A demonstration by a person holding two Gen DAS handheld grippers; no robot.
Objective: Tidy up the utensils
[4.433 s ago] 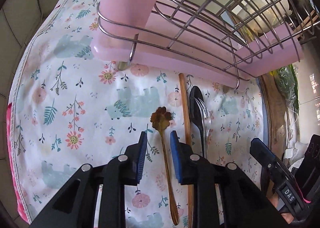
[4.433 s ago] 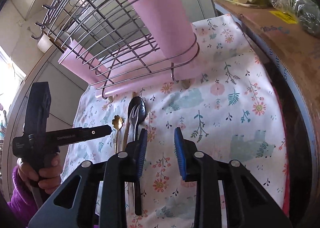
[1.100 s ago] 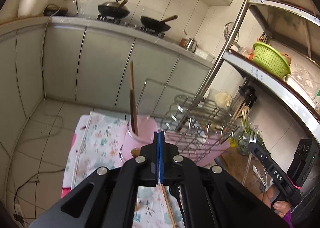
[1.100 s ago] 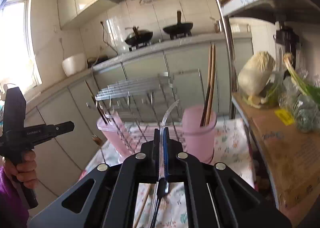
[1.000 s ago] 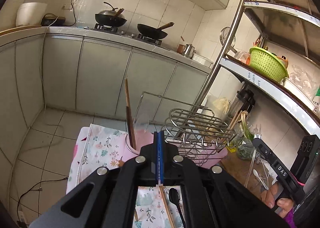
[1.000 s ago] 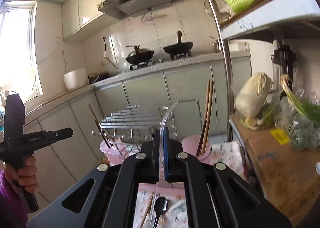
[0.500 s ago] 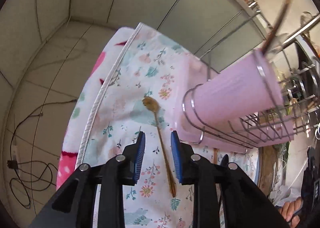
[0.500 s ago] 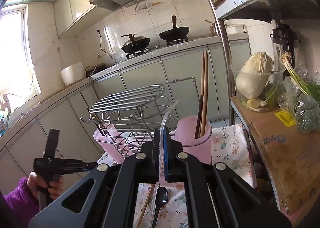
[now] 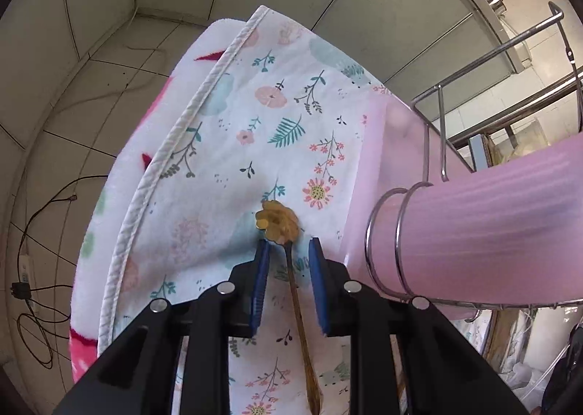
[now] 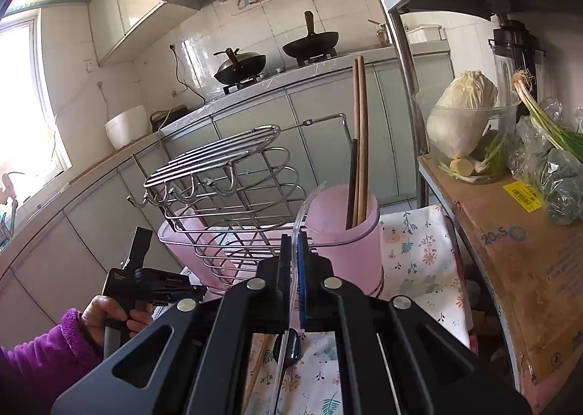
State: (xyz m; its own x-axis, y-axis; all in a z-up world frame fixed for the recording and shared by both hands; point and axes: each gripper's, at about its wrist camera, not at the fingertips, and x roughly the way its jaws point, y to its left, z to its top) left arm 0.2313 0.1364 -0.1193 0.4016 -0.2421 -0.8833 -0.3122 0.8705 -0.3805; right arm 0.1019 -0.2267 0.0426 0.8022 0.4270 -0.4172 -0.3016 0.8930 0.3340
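On the floral cloth: a gold spoon [image 9: 288, 262] with a flower-shaped bowl lay flat, its bowl pointing away from the camera, just beside the pink tray under the rack.
Left hand-held gripper [image 9: 288, 251]: it was parted, a blue pad on either side of the spoon's neck, neither pad seen touching the handle, tips low at the cloth [image 9: 233, 145].
Right hand-held gripper [image 10: 294, 243]: it was pressed together on a clear plastic utensil [image 10: 304, 207], whose curved handle rose above the pads toward the cup; which kind of utensil it was could not be told.
Pink cup [image 10: 344, 233]: it stood upright in the wire ring at the end of the dish rack [image 10: 233, 192], with two wooden chopsticks [image 10: 360, 145] and one dark stick standing in it.
Black spoon [image 10: 288, 347]: it lay on the cloth below the right gripper, with a wooden chopstick [image 10: 255, 371] just to its left.
Left view of the cup [image 9: 492, 236]: it showed ribbed and pink, ringed by two steel wires.
Hand [image 10: 109, 316]: in a purple sleeve, it held the left tool's grip.
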